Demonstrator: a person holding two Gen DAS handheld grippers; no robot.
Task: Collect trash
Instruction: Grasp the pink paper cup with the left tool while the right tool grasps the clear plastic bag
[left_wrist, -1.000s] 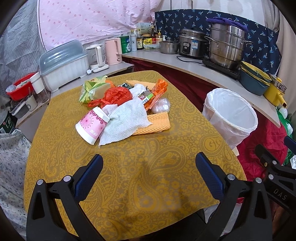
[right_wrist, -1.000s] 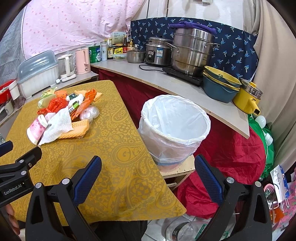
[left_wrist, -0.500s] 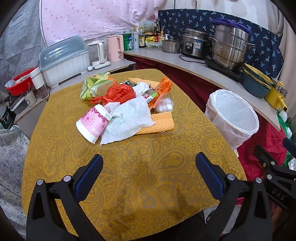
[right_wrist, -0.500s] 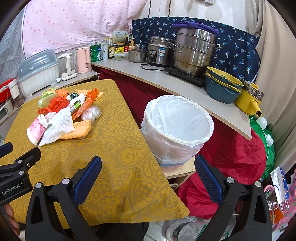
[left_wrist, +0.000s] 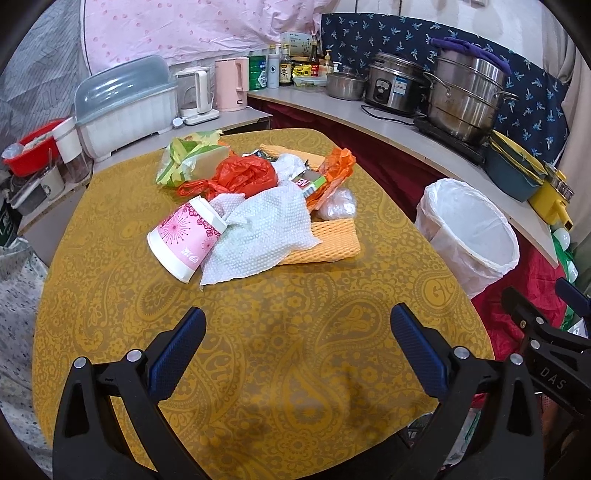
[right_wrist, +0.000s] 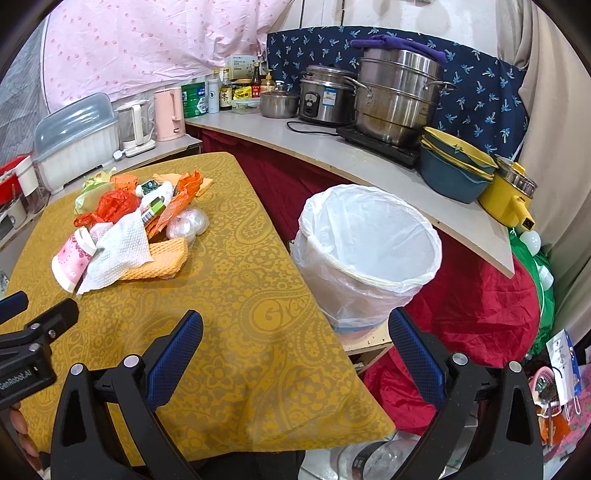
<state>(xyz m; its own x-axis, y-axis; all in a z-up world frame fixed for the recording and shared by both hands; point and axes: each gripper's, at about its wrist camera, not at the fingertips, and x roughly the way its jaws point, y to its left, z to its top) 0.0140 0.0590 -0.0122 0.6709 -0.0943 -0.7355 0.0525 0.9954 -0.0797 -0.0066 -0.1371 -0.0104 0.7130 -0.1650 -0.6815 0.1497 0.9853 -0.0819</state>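
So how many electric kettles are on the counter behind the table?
2. A clear one with white trim stands beside the white dish box, and a pink one stands just right of it, at the counter's corner. Others could be hidden behind the bottles and pots.

Each tool (left_wrist: 295, 332) has black arms, silver screws and textured blue pads (right_wrist: 175, 354).

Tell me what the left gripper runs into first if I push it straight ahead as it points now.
Most likely the white paper towel at the near edge of the trash pile, with the pink paper cup just to its left. The left gripper has its jaws open; only bare tablecloth lies before it. Depth is uncertain.
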